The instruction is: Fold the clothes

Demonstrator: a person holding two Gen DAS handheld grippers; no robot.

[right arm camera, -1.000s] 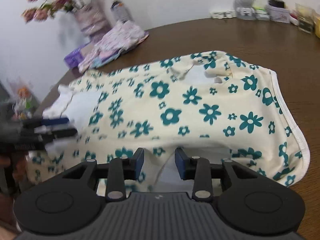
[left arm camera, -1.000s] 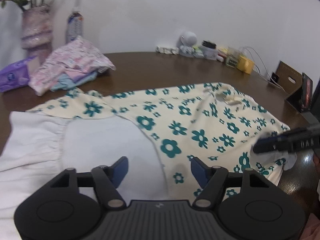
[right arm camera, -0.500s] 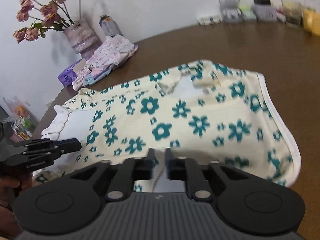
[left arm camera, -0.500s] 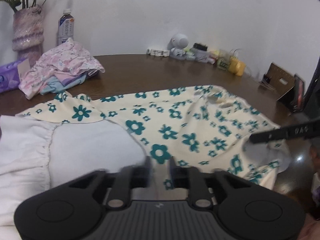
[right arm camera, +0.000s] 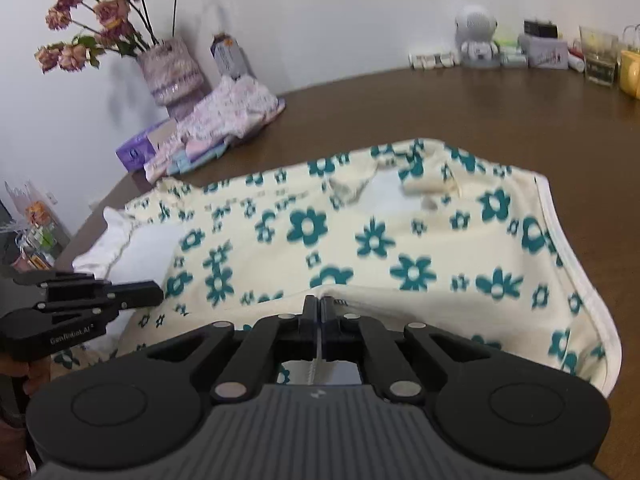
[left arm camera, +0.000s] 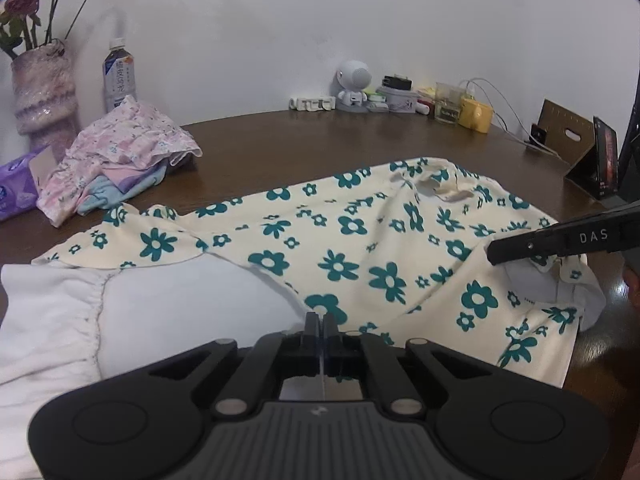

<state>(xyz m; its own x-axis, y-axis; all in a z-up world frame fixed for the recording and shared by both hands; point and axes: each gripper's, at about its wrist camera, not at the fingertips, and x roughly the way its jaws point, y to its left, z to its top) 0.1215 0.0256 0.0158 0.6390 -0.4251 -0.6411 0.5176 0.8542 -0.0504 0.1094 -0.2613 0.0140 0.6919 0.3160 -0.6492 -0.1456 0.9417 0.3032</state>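
A cream garment with teal flowers (left arm camera: pixel 360 248) (right arm camera: pixel 360 236) lies spread on the brown table, its white lining (left arm camera: pixel 160 304) showing at the left. My left gripper (left arm camera: pixel 321 322) is shut on the garment's near edge where the print meets the white part. My right gripper (right arm camera: pixel 319 306) is shut on the near edge further right, and that edge is lifted slightly. From the left wrist view the right gripper (left arm camera: pixel 560 240) shows pinching the right corner. The right wrist view catches the left gripper (right arm camera: pixel 92 300) at the lower left.
A pile of pink and blue clothes (left arm camera: pixel 120 160) lies at the back left beside a vase of flowers (left arm camera: pixel 40 92), a bottle (left arm camera: pixel 118 80) and a purple pack (left arm camera: pixel 16 188). Small items and a white figurine (left arm camera: pixel 352 86) line the far edge. A cardboard stand (left arm camera: pixel 568 140) sits far right.
Both grippers went from open to shut on the garment's near edge. Both cameras have risen and pulled back slightly, lifting that edge.
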